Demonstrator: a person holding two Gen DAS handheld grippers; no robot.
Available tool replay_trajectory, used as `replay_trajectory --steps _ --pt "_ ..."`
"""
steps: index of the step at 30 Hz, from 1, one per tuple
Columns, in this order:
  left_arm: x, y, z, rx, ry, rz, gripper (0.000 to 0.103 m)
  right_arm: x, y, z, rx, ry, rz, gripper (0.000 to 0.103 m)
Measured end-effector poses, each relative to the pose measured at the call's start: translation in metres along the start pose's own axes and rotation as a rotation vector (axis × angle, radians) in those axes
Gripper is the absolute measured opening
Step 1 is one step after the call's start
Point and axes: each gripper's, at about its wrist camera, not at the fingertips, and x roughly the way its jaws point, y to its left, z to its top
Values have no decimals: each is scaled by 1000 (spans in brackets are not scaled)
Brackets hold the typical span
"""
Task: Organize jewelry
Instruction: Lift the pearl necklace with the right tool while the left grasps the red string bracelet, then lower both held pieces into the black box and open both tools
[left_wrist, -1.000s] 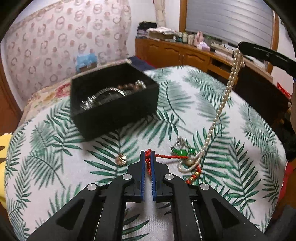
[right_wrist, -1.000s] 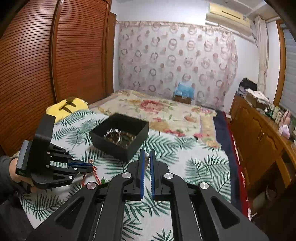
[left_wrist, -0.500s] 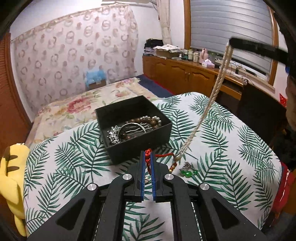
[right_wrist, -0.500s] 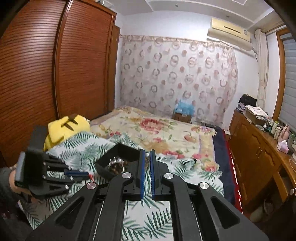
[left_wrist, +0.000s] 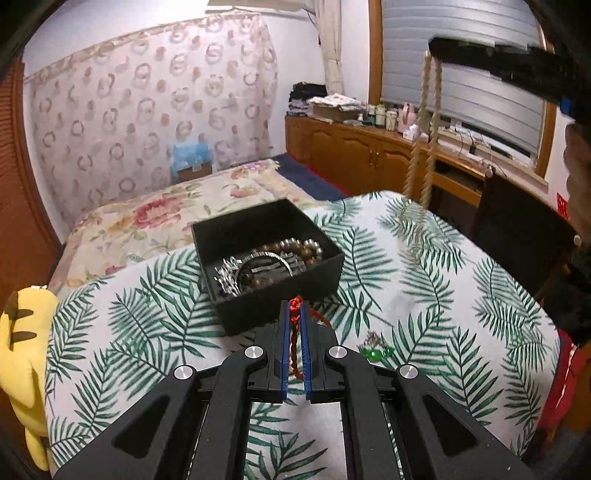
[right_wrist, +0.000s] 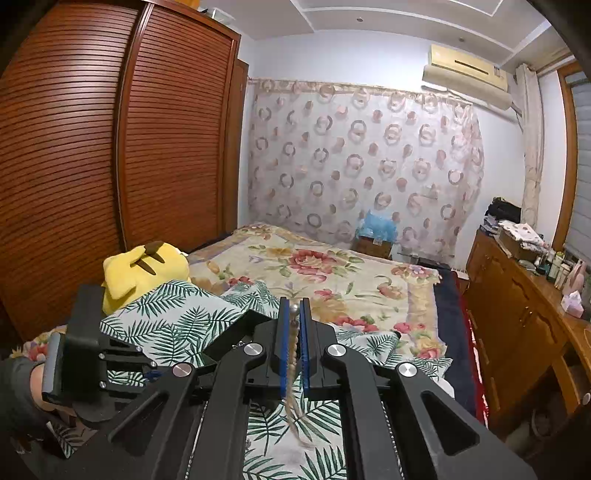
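left gripper (left_wrist: 294, 314) pinching red cord (left_wrist: 294, 334); right gripper (right_wrist: 294, 314) raised, clamping pearl necklace (right_wrist: 293, 354)

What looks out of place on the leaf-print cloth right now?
A green-stone trinket lies loose on the cloth, outside the black box holding other jewelry. Otherwise, left tongs pinch a red cord; right tongs dangle a pearl strand.

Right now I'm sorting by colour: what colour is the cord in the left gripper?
Red, a braided cord; clearest in the left wrist view.
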Motion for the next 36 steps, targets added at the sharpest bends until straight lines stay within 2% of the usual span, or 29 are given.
replay_trajectory --steps 14,26,31,36 --pt "0 33 50 -50 -70 31 4 41 -4 43 -29 -32 81 6" --pt "34 59 79 -78 -51 43 5 86 -30 65 -38 -36 107 6" --pt "50 69 80 -100 -38 42 5 115 -30 56 -34 8 145 6" --pt "62 75 78 -105 -24 39 5 152 -26 23 -5 93 183 6"
